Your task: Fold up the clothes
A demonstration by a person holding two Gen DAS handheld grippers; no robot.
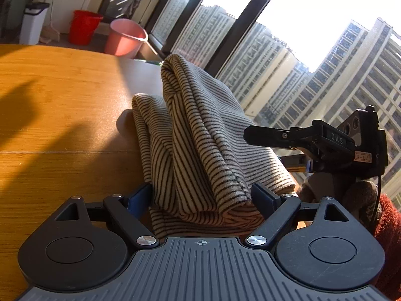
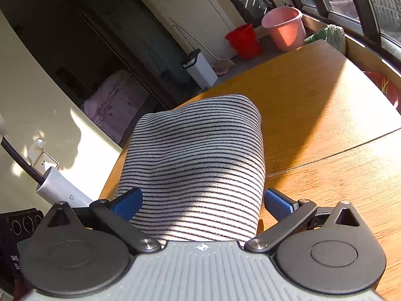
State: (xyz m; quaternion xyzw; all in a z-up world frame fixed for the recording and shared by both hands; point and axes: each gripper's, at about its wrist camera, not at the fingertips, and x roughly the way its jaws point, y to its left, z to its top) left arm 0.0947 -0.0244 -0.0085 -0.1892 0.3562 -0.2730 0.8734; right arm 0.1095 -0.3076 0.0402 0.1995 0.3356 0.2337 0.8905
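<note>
Here, striped garment [image 1: 200, 135] between both wide claws.

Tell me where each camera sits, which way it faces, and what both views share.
Left wrist view: on the left gripper, looking along its jaws over the striped garment toward the windows; the right gripper and a gloved hand show at right.
Right wrist view: on the right gripper, facing across the wooden table toward the room's wall; only its own jaws show.
Shared: the striped garment, table, pink bucket and red bucket.
</note>
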